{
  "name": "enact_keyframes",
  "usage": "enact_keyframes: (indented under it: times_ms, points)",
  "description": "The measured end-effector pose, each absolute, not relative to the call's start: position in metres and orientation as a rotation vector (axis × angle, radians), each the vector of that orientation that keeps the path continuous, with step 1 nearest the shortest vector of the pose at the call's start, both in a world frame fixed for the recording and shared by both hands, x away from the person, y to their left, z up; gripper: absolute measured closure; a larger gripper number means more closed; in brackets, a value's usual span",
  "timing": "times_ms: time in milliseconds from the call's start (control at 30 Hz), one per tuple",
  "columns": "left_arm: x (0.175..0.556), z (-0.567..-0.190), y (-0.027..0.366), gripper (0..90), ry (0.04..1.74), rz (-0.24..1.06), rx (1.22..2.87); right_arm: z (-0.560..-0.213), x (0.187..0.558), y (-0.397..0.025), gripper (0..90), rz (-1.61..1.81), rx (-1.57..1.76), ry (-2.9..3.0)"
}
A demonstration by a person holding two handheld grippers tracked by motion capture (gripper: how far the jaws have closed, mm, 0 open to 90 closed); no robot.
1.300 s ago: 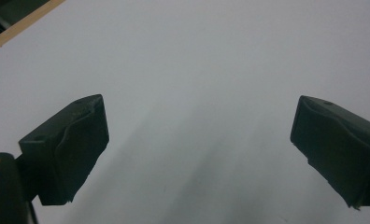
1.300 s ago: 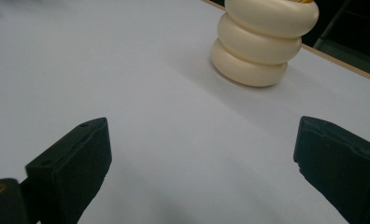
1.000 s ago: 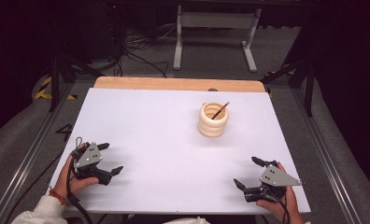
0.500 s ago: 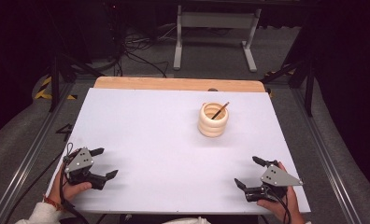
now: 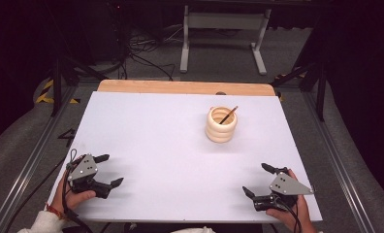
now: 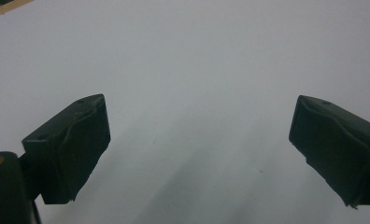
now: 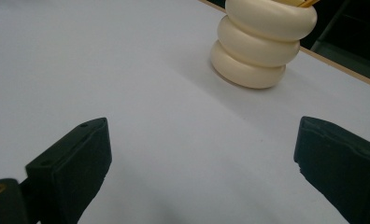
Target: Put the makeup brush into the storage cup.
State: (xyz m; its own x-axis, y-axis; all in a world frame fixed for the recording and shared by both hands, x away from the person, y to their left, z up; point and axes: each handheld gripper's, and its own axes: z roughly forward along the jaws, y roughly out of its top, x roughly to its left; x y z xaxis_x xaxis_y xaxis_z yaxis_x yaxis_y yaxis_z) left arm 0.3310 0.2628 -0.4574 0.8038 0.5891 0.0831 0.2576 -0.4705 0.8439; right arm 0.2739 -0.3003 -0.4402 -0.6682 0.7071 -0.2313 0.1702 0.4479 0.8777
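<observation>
From above, the person sits at the near edge of a white table (image 5: 170, 145) with a gripper in each hand. The left gripper (image 5: 106, 170) rests low at the near left corner, jaws spread wide with nothing between them. The right gripper (image 5: 263, 179) sits at the near right corner, its jaws likewise parted and empty. The cream ribbed cup (image 5: 221, 125), shaped like three stacked rings, stands upright right of centre toward the far side, well apart from both grippers, with a thin dark stick (image 5: 228, 115) leaning out of its mouth.

In the left gripper view, two black jaws stand far apart over bare white tabletop (image 6: 197, 70).

In the right gripper view, the jaws are again wide apart, and the cup (image 7: 260, 44) stands ahead and somewhat to the right, near the table's far wooden edge (image 7: 342, 70).

If the cup or its stick is the goal, I'd judge the right gripper the better placed. It should travel forward with the jaws kept open, come in level, and close gently so the cup doesn't tip.

The tabletop is smooth, matte and uncluttered, with a strip of bare wood (image 5: 185, 87) along its far side. Beyond lie grey floor, loose cables (image 5: 141, 53) and a white metal stand (image 5: 224, 29) against dark curtains.
</observation>
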Motion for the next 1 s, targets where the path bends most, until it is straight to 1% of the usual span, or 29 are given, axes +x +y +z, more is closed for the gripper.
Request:
enact_keyframes:
  times_ms: [1000]
  points:
    - [0.3356, -0.4594, 0.2542, 6.4, 0.619, 0.442, 2.102, -0.4399, 0.2751, -0.3036, 4.8, 1.201, 0.754, 2.102]
